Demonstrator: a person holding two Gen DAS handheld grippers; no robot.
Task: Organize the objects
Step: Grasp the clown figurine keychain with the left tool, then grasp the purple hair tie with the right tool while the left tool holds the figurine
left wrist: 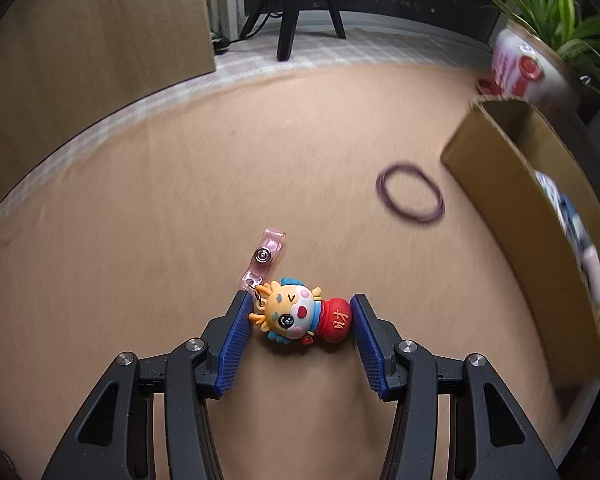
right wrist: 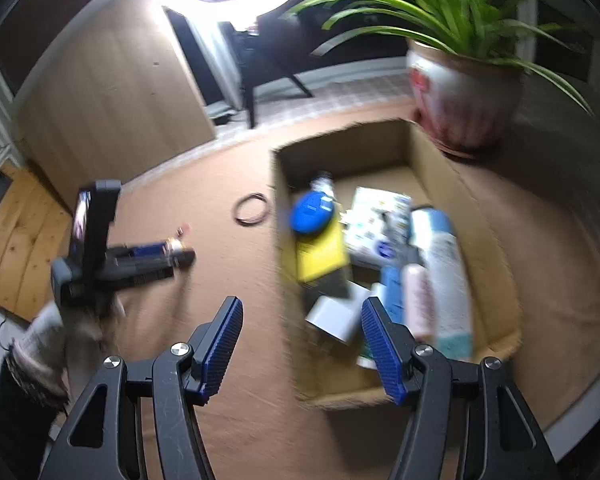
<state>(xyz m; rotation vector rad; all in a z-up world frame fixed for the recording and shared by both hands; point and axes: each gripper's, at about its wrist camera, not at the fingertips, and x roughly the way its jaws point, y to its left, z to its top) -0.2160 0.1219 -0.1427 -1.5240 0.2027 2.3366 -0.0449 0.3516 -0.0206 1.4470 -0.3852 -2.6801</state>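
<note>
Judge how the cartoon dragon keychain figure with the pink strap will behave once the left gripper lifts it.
The cartoon dragon keychain figure looks like moulded rubbery plastic, so probably stiff and light. Its rounded red base against one pad of the left gripper may let it pivot or slip. The translucent pink strap hangs on a small link, so it will likely dangle and swing.
</note>
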